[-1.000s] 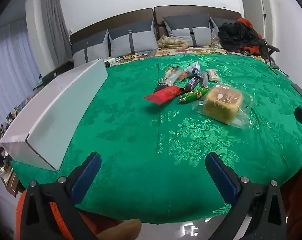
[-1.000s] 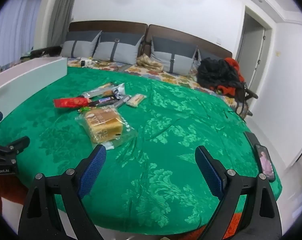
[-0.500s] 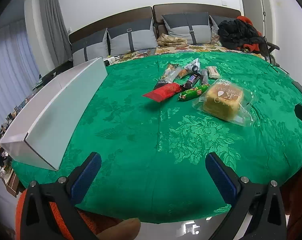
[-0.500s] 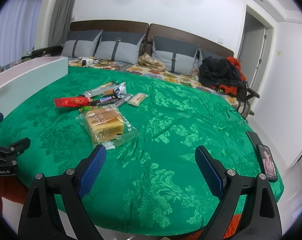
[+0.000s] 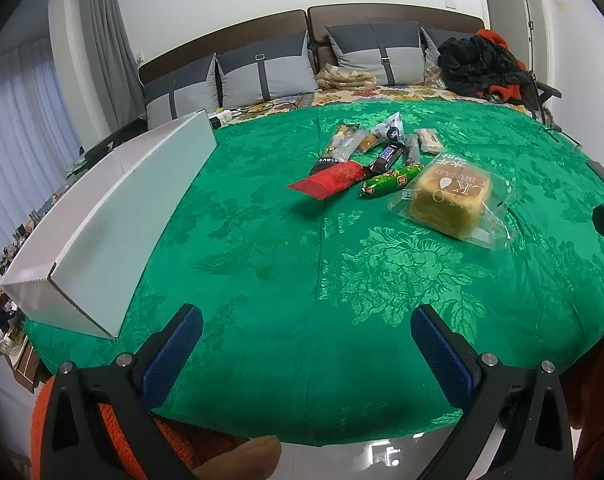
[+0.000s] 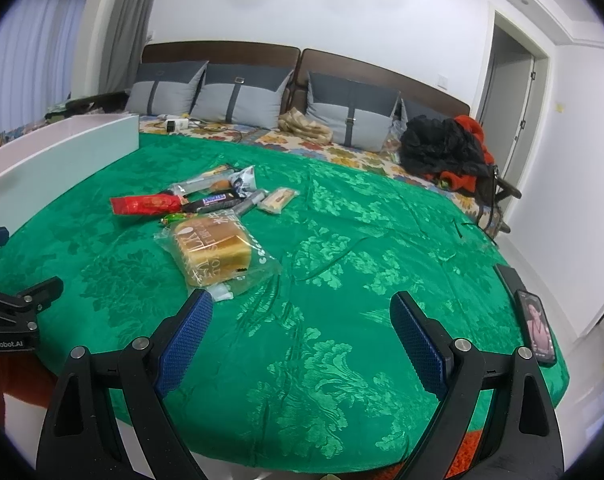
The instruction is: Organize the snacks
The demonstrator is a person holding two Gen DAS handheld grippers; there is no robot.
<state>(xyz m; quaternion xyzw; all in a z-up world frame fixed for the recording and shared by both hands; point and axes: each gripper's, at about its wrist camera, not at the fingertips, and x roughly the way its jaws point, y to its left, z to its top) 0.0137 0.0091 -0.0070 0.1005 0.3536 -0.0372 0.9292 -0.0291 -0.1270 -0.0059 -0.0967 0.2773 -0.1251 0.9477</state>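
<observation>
I have both tongs spread wide and empty, hovering over the near edge of the green-clothed counter [image 5: 262,280], so either can start. The long white box [image 5: 114,216] lies along the counter's left edge, likely the place the snacks belong. The bagged loaf of bread [image 6: 212,254] lies toward the middle, just beyond the right tongs [image 6: 302,328] and to their left. The left tongs [image 5: 305,340] are well short of everything. Behind the loaf, toward the far edge, the smaller snacks cluster: a red packet [image 5: 329,180], a green sausage stick [image 5: 389,180], a Snickers bar [image 5: 385,158].
</observation>
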